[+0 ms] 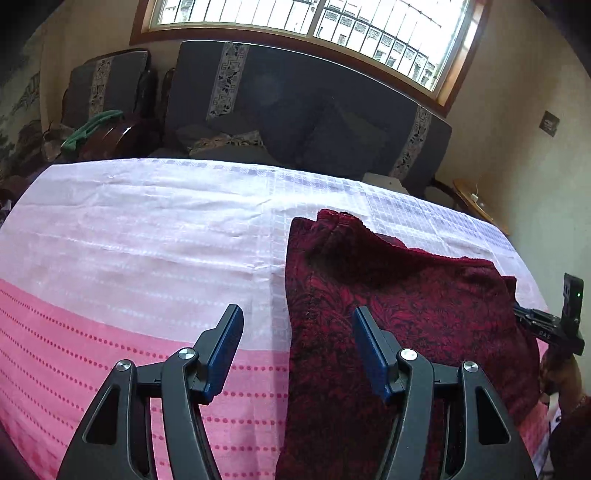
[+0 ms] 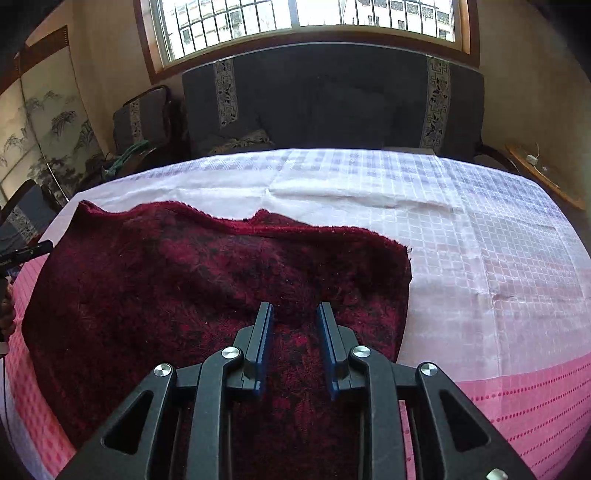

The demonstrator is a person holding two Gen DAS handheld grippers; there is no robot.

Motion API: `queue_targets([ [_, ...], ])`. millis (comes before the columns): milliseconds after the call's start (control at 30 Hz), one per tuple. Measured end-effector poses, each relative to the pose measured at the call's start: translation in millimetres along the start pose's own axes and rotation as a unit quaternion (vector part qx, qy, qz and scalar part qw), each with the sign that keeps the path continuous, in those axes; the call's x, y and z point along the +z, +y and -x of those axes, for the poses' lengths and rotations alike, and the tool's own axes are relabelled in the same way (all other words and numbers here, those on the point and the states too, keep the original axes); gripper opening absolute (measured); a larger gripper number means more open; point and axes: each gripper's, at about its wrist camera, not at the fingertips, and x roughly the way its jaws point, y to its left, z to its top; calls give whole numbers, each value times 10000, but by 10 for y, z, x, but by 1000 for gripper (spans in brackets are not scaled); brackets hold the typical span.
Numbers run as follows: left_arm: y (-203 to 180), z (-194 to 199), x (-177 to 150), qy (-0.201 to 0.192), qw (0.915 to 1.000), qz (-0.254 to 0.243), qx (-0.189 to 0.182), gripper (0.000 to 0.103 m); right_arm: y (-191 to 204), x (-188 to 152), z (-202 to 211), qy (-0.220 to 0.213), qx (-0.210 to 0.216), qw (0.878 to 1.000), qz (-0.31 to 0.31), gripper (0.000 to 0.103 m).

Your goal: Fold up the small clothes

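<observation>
A dark red patterned garment lies folded on the pink and white tablecloth. My left gripper is wide open and empty, hovering over the garment's left edge, one finger over the cloth, the other over the garment. In the right wrist view the garment fills the left and middle. My right gripper hovers over its near right part with its jaws partly open and nothing between them. The right gripper also shows at the right edge of the left wrist view.
The tablecloth covers the whole table; its white part lies far and right, its pink part near. A dark sofa stands behind the table under a window. A small wooden side table stands at the far right.
</observation>
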Motion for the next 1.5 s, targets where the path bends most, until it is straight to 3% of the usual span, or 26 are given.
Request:
queue_targets([
  [133,302,-131,20,461,9929,628,-896,62,5,-55,369,-603,198,9978,-191,25],
  [200,319,-265,6,863,9862,626,-1265,62,60,-147,674,-1066,268,9939,-118,25],
  [300,291,-427,-25,1161,9811,475,-1476,62,122,-391,1009,-1489,480,9876,-114,29],
  [433,341,-586,-44,1509,9544,698,-2479,62,222,-778,1150,-1597,477,9859,-129,33],
  [567,261,-648,-13,1708,9425,530,-2822,62,285,-993,1125,-1596,487,9858,-213,34],
  [767,56,-798,105,1747,9434,423,-2787,65,274,-1067,994,-1558,835,9820,-665,40],
  [867,23,-806,112,1745,9445,371,-2760,62,286,-1088,1020,-1670,912,9790,-732,42],
  [933,46,-794,80,1699,9522,462,-2496,47,285,-1111,1028,-1678,950,9780,-796,62],
  [1167,-331,-448,44,1377,9779,449,-1508,35,216,-1141,1045,-1802,1038,9732,-981,63],
  [1333,-741,-184,89,1364,9860,170,-944,32,77,-1149,1000,-1797,1261,9669,-1299,64],
  [1500,-1127,15,237,1402,9886,40,-548,28,89,-1151,967,-1695,1371,9678,-1254,70],
])
